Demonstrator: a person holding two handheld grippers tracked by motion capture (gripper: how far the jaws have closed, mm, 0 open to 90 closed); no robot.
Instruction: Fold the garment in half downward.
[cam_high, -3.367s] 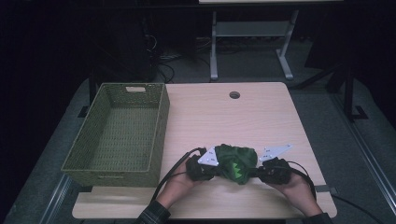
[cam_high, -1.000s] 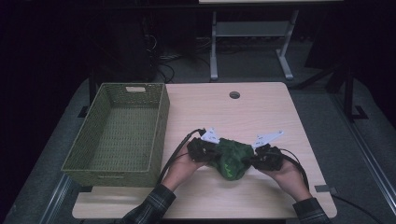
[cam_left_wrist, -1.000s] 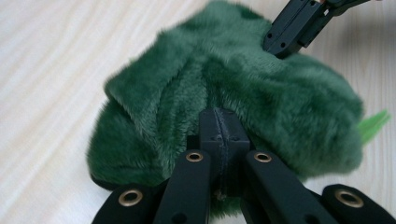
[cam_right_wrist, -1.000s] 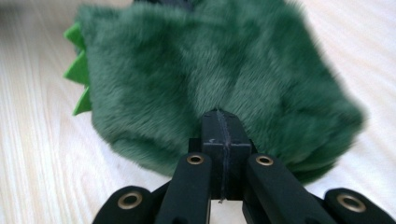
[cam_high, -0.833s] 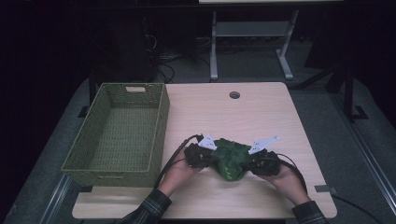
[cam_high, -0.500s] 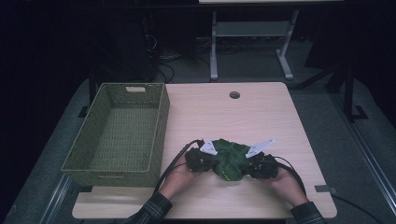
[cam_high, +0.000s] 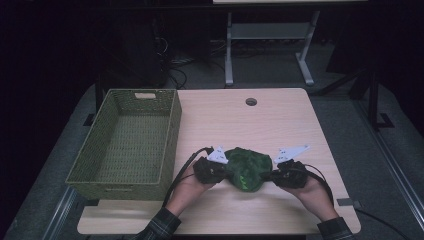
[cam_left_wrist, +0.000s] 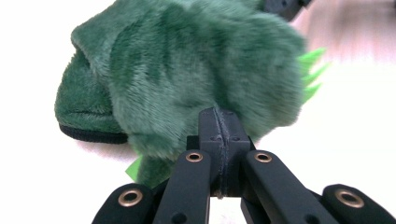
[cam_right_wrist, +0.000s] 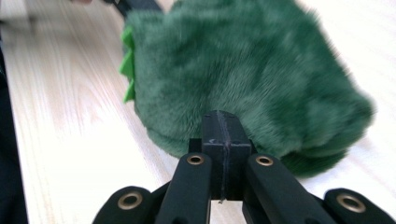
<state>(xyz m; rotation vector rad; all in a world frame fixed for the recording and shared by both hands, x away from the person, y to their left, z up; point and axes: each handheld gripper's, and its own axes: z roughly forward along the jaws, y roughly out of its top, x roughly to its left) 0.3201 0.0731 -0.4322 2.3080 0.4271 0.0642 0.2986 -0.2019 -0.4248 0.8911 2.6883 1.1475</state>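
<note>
Overhead, a green plush toy (cam_high: 247, 168) lies near the tabletop's (cam_high: 240, 120) front edge, long axis left to right. Each end is pinched: left gripper (cam_high: 220, 170) and right gripper (cam_high: 278, 175) both clenched on its fur. The basket (cam_high: 127, 177) sits just left, nearer the left hand.

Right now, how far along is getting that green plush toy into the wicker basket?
Done: both grippers are shut on the green plush toy, the left gripper and right gripper pinching its fur from opposite sides. In hand: the toy sits between them at the near edge of the table. Left: likely carrying it over to the wicker basket, which has nothing inside, and letting go.
</note>
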